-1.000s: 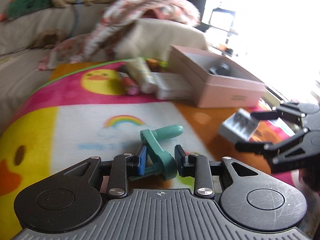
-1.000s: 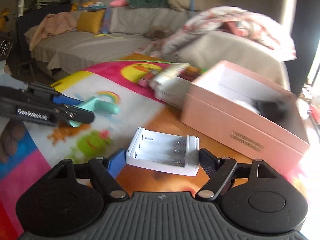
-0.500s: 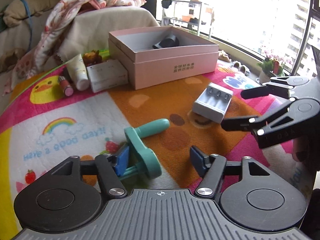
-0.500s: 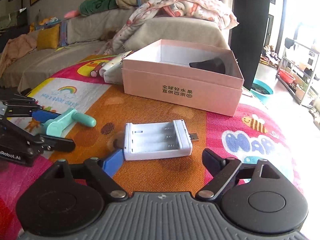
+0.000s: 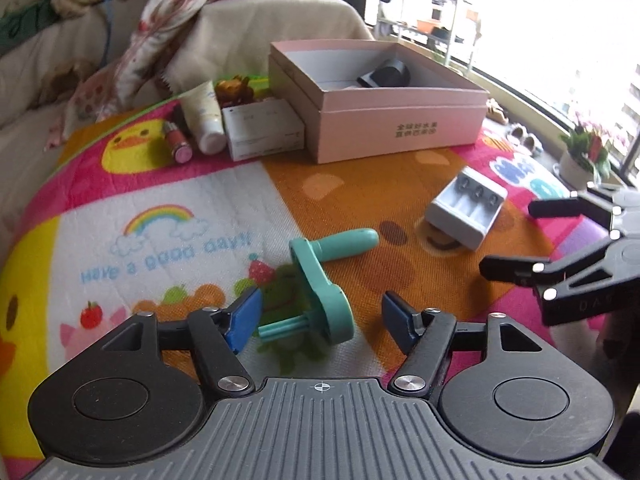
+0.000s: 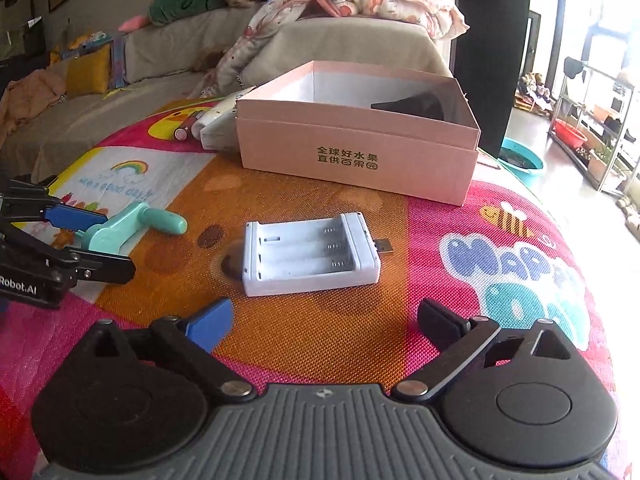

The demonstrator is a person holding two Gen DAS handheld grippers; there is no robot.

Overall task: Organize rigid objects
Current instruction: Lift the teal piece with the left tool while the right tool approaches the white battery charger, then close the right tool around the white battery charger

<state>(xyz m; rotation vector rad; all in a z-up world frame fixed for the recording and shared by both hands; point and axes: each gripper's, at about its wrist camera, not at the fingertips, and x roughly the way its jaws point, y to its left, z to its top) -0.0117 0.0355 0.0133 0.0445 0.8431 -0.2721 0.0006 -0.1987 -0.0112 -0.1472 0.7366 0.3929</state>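
The teal crank handle (image 5: 320,276) lies on the colourful mat (image 5: 168,200) at the lower centre of the left view, between the spread fingers of the open left claw (image 5: 322,316), untouched. The white battery charger (image 6: 310,254) lies mid-frame in the right view, just ahead of the open right claw (image 6: 326,322). The pink box (image 6: 356,136) stands behind it, holding a dark object (image 6: 416,104).
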